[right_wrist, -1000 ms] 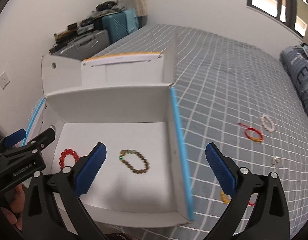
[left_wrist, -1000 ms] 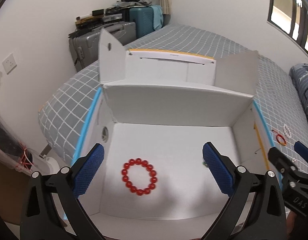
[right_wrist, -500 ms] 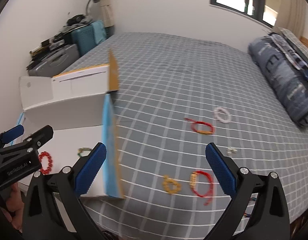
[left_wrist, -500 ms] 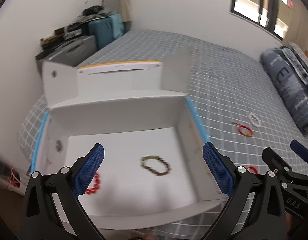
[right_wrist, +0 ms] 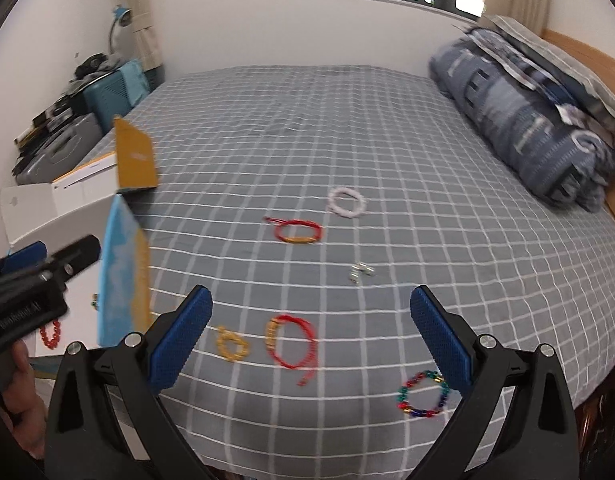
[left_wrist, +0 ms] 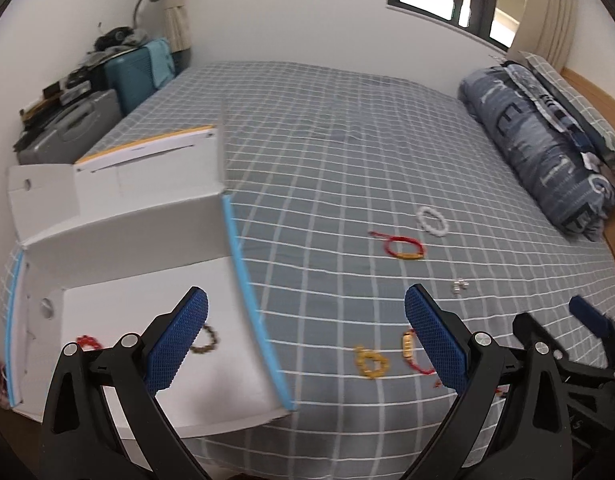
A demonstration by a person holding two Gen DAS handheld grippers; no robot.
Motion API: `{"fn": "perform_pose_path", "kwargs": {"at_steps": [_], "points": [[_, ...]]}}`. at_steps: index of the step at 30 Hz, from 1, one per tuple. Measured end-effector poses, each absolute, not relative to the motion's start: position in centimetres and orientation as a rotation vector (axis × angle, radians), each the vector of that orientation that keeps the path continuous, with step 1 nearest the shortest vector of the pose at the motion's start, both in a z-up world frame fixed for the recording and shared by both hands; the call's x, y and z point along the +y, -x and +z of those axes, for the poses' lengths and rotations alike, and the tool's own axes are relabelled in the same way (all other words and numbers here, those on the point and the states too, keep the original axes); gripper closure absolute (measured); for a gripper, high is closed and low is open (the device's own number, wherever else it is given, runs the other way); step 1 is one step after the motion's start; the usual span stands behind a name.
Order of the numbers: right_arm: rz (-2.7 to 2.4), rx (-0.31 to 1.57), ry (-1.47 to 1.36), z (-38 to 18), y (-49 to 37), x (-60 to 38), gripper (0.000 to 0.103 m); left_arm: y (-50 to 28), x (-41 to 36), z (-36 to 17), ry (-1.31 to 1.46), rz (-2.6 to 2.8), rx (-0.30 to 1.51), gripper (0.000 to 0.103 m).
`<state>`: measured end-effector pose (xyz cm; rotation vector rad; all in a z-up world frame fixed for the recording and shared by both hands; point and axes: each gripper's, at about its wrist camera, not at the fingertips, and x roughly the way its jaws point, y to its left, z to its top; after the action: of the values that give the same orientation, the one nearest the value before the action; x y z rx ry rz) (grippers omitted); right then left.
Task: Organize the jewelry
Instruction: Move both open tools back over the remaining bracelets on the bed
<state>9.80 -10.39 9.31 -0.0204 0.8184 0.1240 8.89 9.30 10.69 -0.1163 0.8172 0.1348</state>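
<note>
A white cardboard box [left_wrist: 119,248] with blue edges sits on the bed's left end; a red bead bracelet [left_wrist: 88,342] and a brown bead bracelet [left_wrist: 207,340] lie inside it. On the grey checked bed lie a white bracelet [right_wrist: 346,202], a red cord bracelet [right_wrist: 299,232], small silver pieces [right_wrist: 361,272], a yellow bead bracelet [right_wrist: 231,345], a second red cord bracelet [right_wrist: 293,346] and a multicoloured bead bracelet [right_wrist: 423,394]. My left gripper [left_wrist: 305,340] is open and empty over the box's right wall. My right gripper [right_wrist: 309,338] is open and empty above the near jewelry.
A folded blue quilt [right_wrist: 527,120] lies along the bed's right side. Suitcases [left_wrist: 107,96] and clutter stand by the wall at the far left. The box's flaps [right_wrist: 135,156] stand upright. The bed's front edge is just below the grippers.
Both grippers have swung right, away from the box interior and toward the jewelry spread on the bed. Both stay open and empty.
</note>
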Motion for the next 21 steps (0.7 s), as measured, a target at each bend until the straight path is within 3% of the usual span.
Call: {"fn": "perform_pose_path", "kwargs": {"at_steps": [12, 21], "points": [[0.039, 0.876, -0.018, 6.1, -9.3, -18.2, 0.008, -11.7, 2.0, 7.4, 0.047, 0.022, 0.895, 0.006], [0.020, 0.930, -0.049, 3.0, -9.5, -21.2, 0.008, -13.3, 1.0, 3.3, 0.019, 0.017, 0.981, 0.006]]}}
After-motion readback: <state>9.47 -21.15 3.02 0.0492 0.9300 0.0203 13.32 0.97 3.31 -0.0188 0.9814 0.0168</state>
